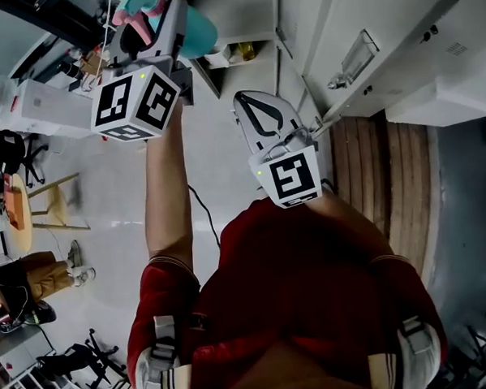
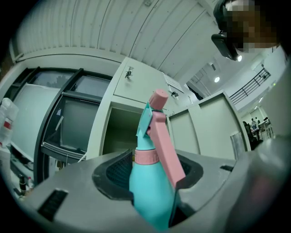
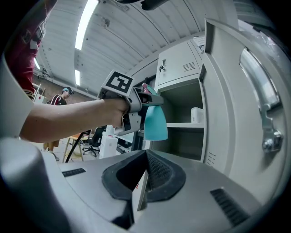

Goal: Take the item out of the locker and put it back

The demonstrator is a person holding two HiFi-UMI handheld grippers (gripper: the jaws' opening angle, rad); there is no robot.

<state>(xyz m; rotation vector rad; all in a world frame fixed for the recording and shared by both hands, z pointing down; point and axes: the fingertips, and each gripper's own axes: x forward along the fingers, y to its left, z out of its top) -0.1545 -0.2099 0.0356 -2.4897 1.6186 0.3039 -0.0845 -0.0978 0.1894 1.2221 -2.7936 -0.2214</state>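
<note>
The left gripper [image 2: 152, 175] has its fingers [image 2: 116, 175] clamped on the body of a teal spray bottle [image 2: 150, 193]. The bottle's pink collar and trigger point away from the camera, towards the locker [image 2: 136, 86]. In the right gripper view the left gripper [image 3: 136, 105] holds the bottle [image 3: 154, 123] in the air, roughly upright. It is just outside the locker's open compartment [image 3: 182, 98] and not inside it. A shelf [image 3: 184, 125] crosses that compartment, with a small white item [image 3: 196, 115] standing on it. The door [image 3: 236, 118] stands open at the right, its metal handle [image 3: 268, 113] facing the camera.

The right gripper [image 3: 144, 175] has its fingers together. A thin white sliver shows at their seam, but what it is cannot be told.

From the head view, the left gripper [image 1: 173, 22] is stretched out on a bare arm with the bottle [image 1: 198, 33] at its far end. The right gripper [image 1: 245, 102] is lower in the frame, closer to the person's red shirt [image 1: 304, 284] and beside the door [image 1: 358, 57].
</note>
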